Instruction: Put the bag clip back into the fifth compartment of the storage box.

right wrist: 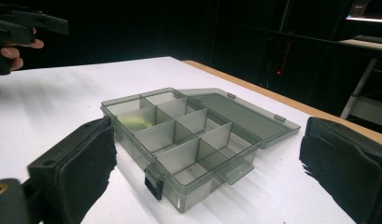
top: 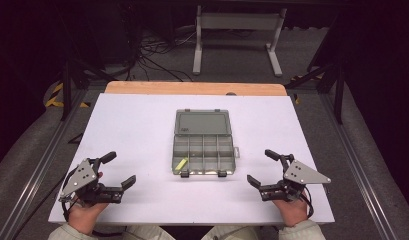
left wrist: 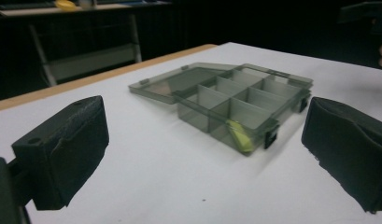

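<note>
Smoky translucent plastic compartment box (top: 204,148) is lying open between my grippers, its lid (top: 201,122) folded flat away from me so every cell is reachable. A small yellow piece (top: 180,164) is sitting in the near cell closest to my left gripper (top: 121,171). I am holding that and the right gripper (top: 262,166) wide open, gripping nothing, well apart from the box, probably framing an approach.

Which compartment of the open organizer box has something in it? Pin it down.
The near-left corner compartment of the organizer box, on the left claw's side: a yellow piece lies inside. The others look empty.
</note>
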A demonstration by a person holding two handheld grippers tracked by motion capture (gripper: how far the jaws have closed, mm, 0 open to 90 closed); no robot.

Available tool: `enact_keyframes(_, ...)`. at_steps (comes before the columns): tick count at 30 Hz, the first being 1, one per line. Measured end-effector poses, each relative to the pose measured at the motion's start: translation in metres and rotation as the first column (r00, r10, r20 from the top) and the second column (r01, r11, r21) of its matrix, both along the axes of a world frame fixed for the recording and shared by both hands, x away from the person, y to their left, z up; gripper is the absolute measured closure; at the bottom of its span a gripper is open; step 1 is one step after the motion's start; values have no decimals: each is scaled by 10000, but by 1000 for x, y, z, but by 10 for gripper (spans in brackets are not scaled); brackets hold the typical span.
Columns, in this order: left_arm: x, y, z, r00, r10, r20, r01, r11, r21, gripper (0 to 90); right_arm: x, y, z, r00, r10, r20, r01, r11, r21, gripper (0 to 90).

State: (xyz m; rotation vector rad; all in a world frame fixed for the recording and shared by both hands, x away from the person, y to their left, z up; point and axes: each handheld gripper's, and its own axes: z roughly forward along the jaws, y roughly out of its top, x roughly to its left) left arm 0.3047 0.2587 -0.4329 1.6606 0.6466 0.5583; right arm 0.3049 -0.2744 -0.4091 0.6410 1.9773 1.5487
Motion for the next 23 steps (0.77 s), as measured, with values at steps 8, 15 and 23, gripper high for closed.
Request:
enact_keyframes(8, -3, 7, -11, 9993, 141, 334, -153, 9992, 364, 9, 3, -1, -2, 9999, -84, -132, 86, 9998, 155, 7)
enact_keyframes(15, 0, 14, -16, 9999, 121, 44, -119, 9991, -405, 5, 6, -2, -5, 9994, -136, -330, 141, 9998, 155, 7)
enact_keyframes(23, 0, 16, -16, 9998, 152, -112, -159, 9976, -677, 7, 7, -1, -5, 9990, -140, -427, 148, 9997, 186, 7)
